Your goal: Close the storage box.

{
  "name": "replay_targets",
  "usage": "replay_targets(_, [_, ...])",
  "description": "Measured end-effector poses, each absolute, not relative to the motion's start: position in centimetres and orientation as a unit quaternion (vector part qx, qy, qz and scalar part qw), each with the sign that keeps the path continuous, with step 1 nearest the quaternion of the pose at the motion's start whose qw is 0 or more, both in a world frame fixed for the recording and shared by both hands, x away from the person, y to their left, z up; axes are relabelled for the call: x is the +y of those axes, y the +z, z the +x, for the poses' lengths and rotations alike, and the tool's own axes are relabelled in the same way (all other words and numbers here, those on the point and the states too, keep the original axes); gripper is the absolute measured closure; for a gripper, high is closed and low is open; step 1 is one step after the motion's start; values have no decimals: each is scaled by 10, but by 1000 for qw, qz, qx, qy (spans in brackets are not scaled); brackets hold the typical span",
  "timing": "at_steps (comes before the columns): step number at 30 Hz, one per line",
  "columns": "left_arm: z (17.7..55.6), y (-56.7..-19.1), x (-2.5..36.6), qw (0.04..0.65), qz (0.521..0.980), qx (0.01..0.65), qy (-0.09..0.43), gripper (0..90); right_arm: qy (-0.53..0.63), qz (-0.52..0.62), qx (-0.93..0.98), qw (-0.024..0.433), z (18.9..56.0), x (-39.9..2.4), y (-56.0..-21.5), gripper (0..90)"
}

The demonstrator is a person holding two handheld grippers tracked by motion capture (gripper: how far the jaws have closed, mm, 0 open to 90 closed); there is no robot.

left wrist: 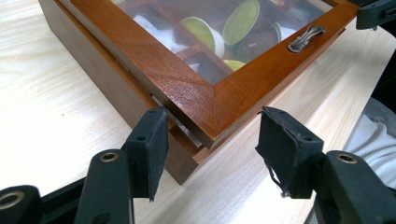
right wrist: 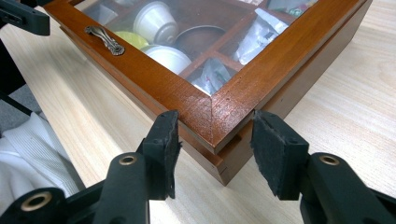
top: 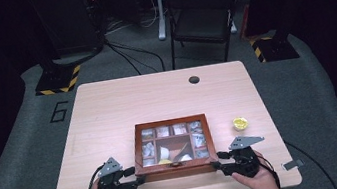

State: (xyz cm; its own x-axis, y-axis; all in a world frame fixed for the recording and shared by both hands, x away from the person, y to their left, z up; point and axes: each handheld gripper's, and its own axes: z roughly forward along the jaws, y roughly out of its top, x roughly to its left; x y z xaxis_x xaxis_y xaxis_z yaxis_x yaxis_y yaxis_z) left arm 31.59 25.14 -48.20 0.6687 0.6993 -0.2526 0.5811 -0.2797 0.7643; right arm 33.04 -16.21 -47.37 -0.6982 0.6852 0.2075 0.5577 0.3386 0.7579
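A brown wooden box (top: 169, 121) with a glass lid lies near the table's front edge, with pods and packets in its compartments. My left gripper (top: 138, 176) is at its near left corner and my right gripper (top: 217, 163) at its near right corner. In the left gripper view the jaws (left wrist: 210, 149) straddle the lid's corner (left wrist: 205, 112), pads against its two edges. A thin gap shows between lid and base. In the right gripper view the jaws (right wrist: 215, 149) clasp the other lid corner (right wrist: 219, 109) the same way. A metal handle (right wrist: 105, 40) sits on the lid's front edge.
A yellow pod (top: 240, 123) lies on the table to the right of the box. The table (top: 156, 96) has a cable hole (top: 194, 79) at the back. A black folding chair (top: 200, 14) stands behind the table.
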Motion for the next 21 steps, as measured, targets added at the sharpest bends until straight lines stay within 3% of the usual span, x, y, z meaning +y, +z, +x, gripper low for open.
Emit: replay_targets(21, [311, -479, 260, 457, 785, 415, 50, 415, 429, 385, 814, 77, 329, -164, -473, 465])
